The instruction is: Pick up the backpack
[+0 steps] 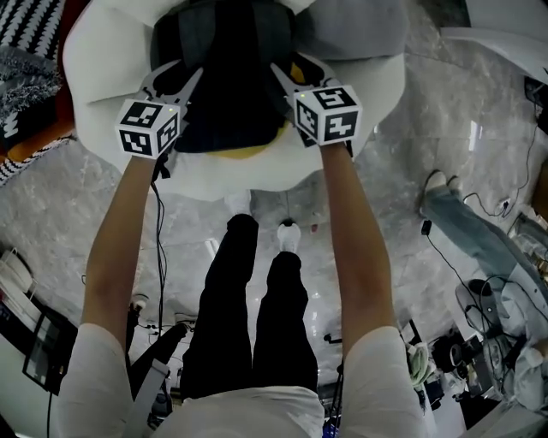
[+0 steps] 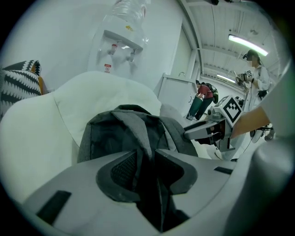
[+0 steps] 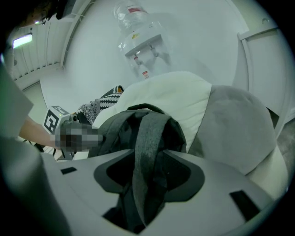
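A dark grey and black backpack (image 1: 227, 85) rests on a white padded chair (image 1: 103, 68), with something yellow (image 1: 248, 152) showing under its near edge. My left gripper (image 1: 177, 81) is at the pack's left side and my right gripper (image 1: 293, 77) at its right side. In the left gripper view a grey strap (image 2: 138, 133) runs between the open jaws of the left gripper (image 2: 147, 162), with dark gaps beside it. In the right gripper view another strap (image 3: 148, 133) hangs loosely through the open jaws of the right gripper (image 3: 150, 166).
A grey cushion (image 1: 360, 30) lies on the chair's right, and a black-and-white patterned cushion (image 1: 30, 26) sits to its left. A water dispenser (image 2: 120, 41) stands behind the chair. Cables and gear (image 1: 479, 342) clutter the marble floor at right. People stand in the far room (image 2: 203, 97).
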A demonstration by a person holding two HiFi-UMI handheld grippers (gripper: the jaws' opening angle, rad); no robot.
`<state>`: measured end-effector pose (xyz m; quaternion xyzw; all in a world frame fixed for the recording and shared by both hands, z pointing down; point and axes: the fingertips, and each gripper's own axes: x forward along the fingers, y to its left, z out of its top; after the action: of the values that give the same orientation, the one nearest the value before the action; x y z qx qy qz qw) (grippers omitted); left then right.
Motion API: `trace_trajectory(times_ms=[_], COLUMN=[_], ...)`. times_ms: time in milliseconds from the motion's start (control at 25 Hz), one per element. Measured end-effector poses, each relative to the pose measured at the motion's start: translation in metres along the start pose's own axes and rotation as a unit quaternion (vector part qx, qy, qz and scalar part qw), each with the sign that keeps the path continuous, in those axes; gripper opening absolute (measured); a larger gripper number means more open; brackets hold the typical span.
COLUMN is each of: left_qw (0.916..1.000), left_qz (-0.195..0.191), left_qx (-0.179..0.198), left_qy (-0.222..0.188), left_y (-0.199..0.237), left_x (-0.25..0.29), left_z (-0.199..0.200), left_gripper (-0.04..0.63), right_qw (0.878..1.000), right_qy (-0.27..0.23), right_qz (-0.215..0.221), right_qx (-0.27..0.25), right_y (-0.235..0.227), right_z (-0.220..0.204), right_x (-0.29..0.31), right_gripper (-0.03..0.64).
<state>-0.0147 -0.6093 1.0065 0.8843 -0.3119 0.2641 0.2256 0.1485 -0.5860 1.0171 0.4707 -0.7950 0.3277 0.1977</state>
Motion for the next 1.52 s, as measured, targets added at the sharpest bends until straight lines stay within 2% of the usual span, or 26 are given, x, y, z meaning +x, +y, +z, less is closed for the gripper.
trace_trajectory(times_ms=[320, 440, 600, 920, 1160, 1240, 1400, 1520], left_qw=[0.9998, 0.9997, 0.9995, 0.9988, 0.9987, 0.9987, 0.9987, 0.9988], left_qz=[-0.018, -0.018, -0.024, -0.039, -0.034, -0.035, -0.036, -0.033], left_qx=[0.01, 0.011, 0.005, 0.006, 0.005, 0.007, 0.01, 0.011], left_qy=[-0.008, -0.011, -0.021, -0.028, -0.038, -0.038, -0.033, -0.036], left_y=[0.013, 0.012, 0.01, -0.008, 0.015, 0.002, -0.04, -0.049], left_x=[-0.007, -0.007, -0.016, -0.04, -0.127, -0.124, -0.085, -0.092], left_z=[0.006, 0.011, 0.017, 0.035, 0.034, 0.04, 0.058, 0.066], left_gripper=[0.11, 0.046, 0.032, 0.031, 0.031, 0.031, 0.03, 0.031], right_qw=[1.0, 0.999, 0.999, 0.999, 0.999, 0.999, 0.999, 0.999], right_qy=[-0.008, -0.008, -0.007, -0.014, -0.018, -0.019, -0.019, -0.021], right_qz=[0.011, 0.016, 0.022, 0.028, 0.03, 0.03, 0.028, 0.031], right_qx=[0.027, 0.033, 0.027, 0.024, 0.014, 0.015, 0.012, 0.006], right_y=[0.015, 0.016, 0.024, 0.04, 0.127, 0.119, 0.067, 0.07], right_z=[0.009, 0.015, 0.023, 0.036, 0.056, 0.058, 0.057, 0.065], right_x=[0.027, 0.03, 0.025, -0.006, -0.014, -0.027, -0.06, -0.073], right_gripper=[0.166, 0.164, 0.099, 0.052, 0.048, 0.048, 0.048, 0.048])
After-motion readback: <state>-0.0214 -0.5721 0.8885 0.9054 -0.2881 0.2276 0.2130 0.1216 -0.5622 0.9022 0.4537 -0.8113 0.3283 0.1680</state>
